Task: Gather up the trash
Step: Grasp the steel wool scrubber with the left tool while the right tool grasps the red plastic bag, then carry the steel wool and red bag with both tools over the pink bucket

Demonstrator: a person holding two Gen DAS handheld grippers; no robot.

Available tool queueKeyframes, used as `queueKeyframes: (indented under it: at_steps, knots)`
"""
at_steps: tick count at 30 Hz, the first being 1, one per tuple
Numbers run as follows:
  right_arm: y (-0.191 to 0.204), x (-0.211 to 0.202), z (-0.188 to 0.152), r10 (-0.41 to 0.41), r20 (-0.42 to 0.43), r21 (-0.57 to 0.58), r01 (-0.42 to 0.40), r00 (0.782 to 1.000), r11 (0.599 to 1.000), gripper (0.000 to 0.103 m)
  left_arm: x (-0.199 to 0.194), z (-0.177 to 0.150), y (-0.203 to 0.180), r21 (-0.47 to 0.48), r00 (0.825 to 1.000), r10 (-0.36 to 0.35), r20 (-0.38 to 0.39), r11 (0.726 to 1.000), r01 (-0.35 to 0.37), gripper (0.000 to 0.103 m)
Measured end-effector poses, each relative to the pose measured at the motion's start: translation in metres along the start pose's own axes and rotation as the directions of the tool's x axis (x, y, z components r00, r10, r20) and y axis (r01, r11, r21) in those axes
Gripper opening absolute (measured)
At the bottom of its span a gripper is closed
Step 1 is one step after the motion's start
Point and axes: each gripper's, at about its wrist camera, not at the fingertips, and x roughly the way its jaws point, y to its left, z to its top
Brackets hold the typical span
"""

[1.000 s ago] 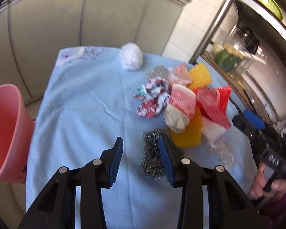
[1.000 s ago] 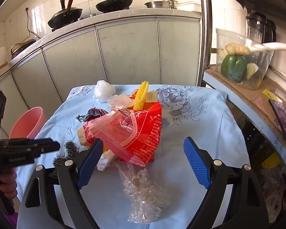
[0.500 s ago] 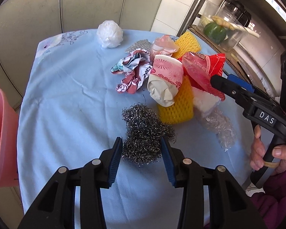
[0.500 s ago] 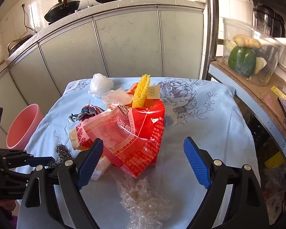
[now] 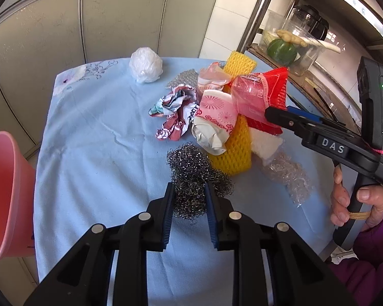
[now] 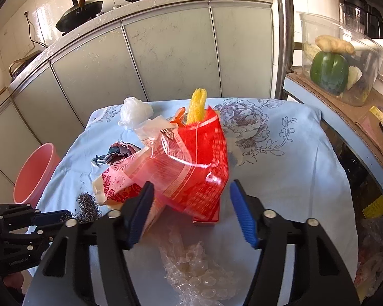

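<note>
A tangle of steel wool [image 5: 191,168] lies on the blue tablecloth [image 5: 94,140], and my left gripper [image 5: 189,199] is closing on it, both blue pads pressing into its near end. Behind it a trash pile holds a red plastic bag [image 6: 199,163], a pink paper cup [image 5: 214,125], yellow foam netting [image 5: 232,158] and a crumpled wrapper [image 5: 176,114]. My right gripper [image 6: 191,186] straddles the red bag, jaws closing, pads not clearly pressing. Bubble wrap [image 6: 196,267] lies under it.
A pink bin [image 5: 7,199] stands off the table's left side. A white plastic ball [image 5: 145,65] sits at the far edge. To the right, a shelf carries a clear container [image 6: 344,58] with a green pepper. Cabinets stand behind the table.
The left jaws have narrowed from wide apart to gripping the steel wool. The right gripper moved in on the red bag and its jaws have drawn closer together.
</note>
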Motion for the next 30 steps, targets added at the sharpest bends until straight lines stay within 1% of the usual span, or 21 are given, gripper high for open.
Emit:
queueKeyframes:
  at_steps: [1, 3, 5, 9, 12, 21, 30]
  knots:
    - [0.0, 0.0, 0.0, 0.003, -0.002, 0.001, -0.003, 1.0, 1.0, 0.049, -0.002, 0.0, 0.0, 0.002, 1.0, 0.001, 0.006, 1.0, -0.001, 0.022]
    - [-0.001, -0.001, -0.001, 0.012, -0.008, 0.002, -0.012, 1.0, 1.0, 0.034, -0.008, -0.001, 0.0, 0.007, 1.0, 0.002, 0.018, 1.0, -0.002, 0.022]
    - [-0.001, -0.003, -0.001, 0.016, -0.006, 0.003, -0.016, 1.0, 1.0, 0.027, -0.013, -0.002, 0.0, 0.01, 1.0, 0.002, 0.031, 1.0, -0.003, 0.022]
    - [0.002, -0.009, -0.002, 0.018, 0.008, -0.008, -0.018, 1.0, 1.0, 0.017, -0.024, -0.004, 0.001, 0.009, 0.998, 0.013, 0.056, 1.0, -0.014, 0.022]
    - [0.006, -0.015, -0.003, 0.017, 0.025, -0.023, -0.017, 1.0, 1.0, 0.014, -0.031, -0.006, 0.001, 0.009, 0.997, 0.018, 0.072, 1.0, -0.019, 0.022]
    - [0.017, -0.039, -0.002, 0.02, 0.089, -0.064, -0.015, 0.996, 0.998, 0.008, -0.055, -0.008, -0.001, 0.013, 0.989, 0.036, 0.141, 0.999, -0.038, 0.022]
    - [0.03, -0.061, 0.0, 0.053, 0.144, -0.104, -0.038, 0.988, 0.994, 0.005, -0.074, -0.01, 0.004, -0.012, 0.979, 0.052, 0.195, 0.999, -0.05, 0.022]
